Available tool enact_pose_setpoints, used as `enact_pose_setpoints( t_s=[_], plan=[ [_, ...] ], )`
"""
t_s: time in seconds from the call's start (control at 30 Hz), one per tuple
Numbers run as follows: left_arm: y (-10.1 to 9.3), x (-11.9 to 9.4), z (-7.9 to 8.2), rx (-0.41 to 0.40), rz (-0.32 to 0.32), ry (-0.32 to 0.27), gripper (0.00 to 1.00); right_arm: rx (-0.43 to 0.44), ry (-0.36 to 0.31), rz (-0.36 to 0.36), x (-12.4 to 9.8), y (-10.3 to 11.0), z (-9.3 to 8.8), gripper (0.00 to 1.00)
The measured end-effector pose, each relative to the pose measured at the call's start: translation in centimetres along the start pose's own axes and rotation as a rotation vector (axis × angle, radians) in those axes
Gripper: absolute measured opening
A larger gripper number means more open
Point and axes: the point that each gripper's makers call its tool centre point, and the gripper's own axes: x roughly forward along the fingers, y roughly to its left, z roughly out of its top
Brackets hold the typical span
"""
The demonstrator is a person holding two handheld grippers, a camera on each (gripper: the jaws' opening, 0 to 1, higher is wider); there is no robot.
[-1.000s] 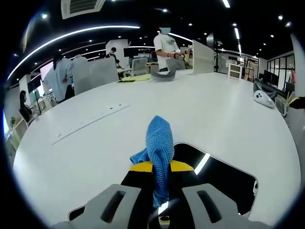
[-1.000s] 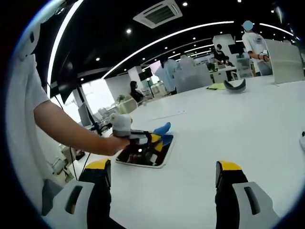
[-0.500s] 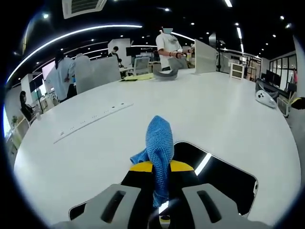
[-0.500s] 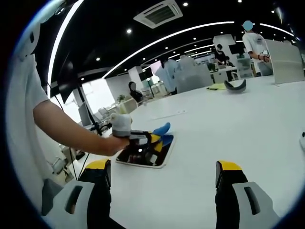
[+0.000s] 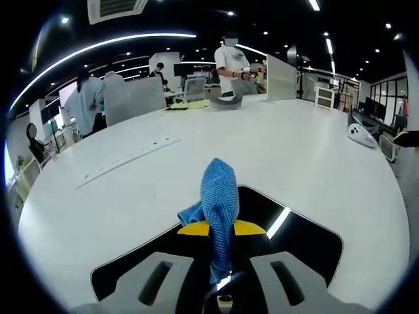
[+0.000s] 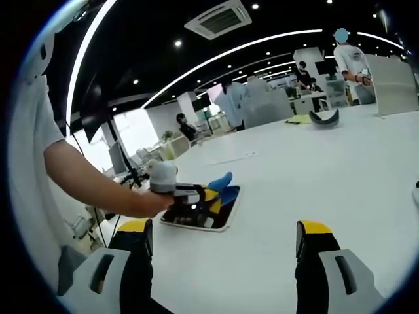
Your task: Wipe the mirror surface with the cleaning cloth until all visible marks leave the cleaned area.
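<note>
Clamping the blue cleaning cloth (image 5: 219,196) in the left hand-held gripper (image 5: 221,261), over the mirror (image 5: 301,239) lying on the white counter (image 5: 308,157). Idling wide apart, right hand-held gripper (image 6: 222,261). Risking the unsteadied mirror skidding under wiping pressure.

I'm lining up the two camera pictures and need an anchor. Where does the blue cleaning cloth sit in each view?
Left gripper view: the blue cleaning cloth stands at lower centre, pinched in the left gripper, above the mirror.
Right gripper view: the cloth is small, left of centre, at the mirror's far end.
Shared landmark: the mirror on the white table.
</note>
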Motion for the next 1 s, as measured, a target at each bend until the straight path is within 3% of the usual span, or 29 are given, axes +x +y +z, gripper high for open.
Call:
enact_pose_setpoints(
  t_s=[1.0],
  plan=[
    [-1.3, -2.0, -1.2, -0.021, 0.018, -0.001, 0.07, -0.007, -0.014, 0.01, -0.1, 0.2, 0.2, 0.9]
  ],
)
